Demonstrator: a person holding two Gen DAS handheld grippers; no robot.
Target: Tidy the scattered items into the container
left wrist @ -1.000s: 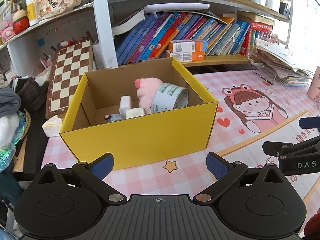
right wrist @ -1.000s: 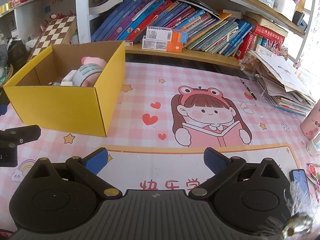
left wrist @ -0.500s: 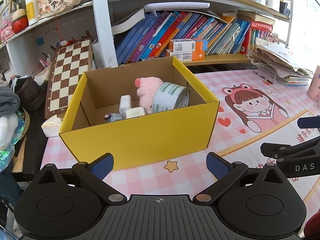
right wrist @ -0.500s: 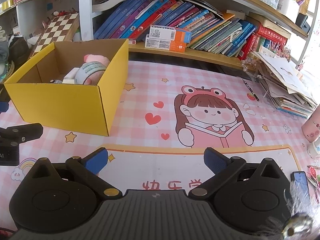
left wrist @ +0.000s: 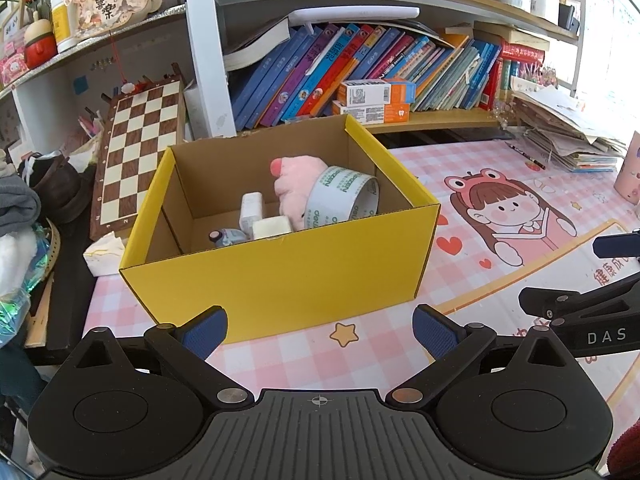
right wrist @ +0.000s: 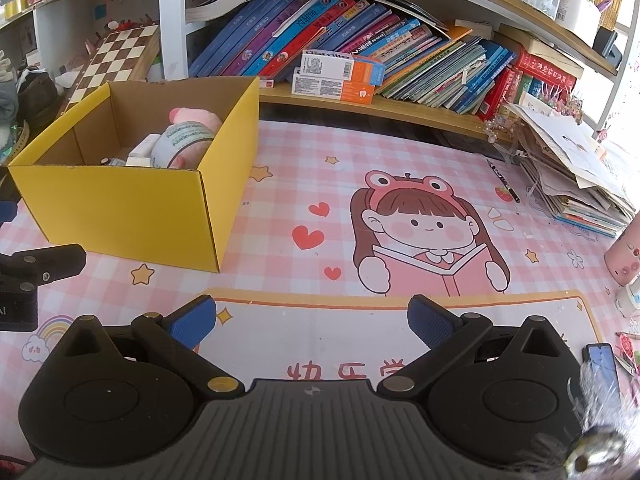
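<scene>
A yellow cardboard box (left wrist: 288,276) stands on the pink checked mat; it also shows in the right wrist view (right wrist: 120,216). Inside lie a pink plush toy (left wrist: 294,184), a roll of tape (left wrist: 342,198), a white block (left wrist: 272,227), a white bottle (left wrist: 251,206) and a small dark-capped bottle (left wrist: 226,237). My left gripper (left wrist: 320,330) is open and empty, just in front of the box. My right gripper (right wrist: 312,322) is open and empty over the mat, to the right of the box.
A bookshelf with leaning books (left wrist: 360,68) runs behind the box. A chessboard (left wrist: 136,152) leans at the left. A stack of papers (right wrist: 576,172) lies at the right, with a pink cup (right wrist: 624,256) and a phone (right wrist: 600,364) near the right edge.
The right wrist view has shifted slightly, so the box sits a little further right and lower in it. The left view is almost unchanged. Both grippers stay open.
</scene>
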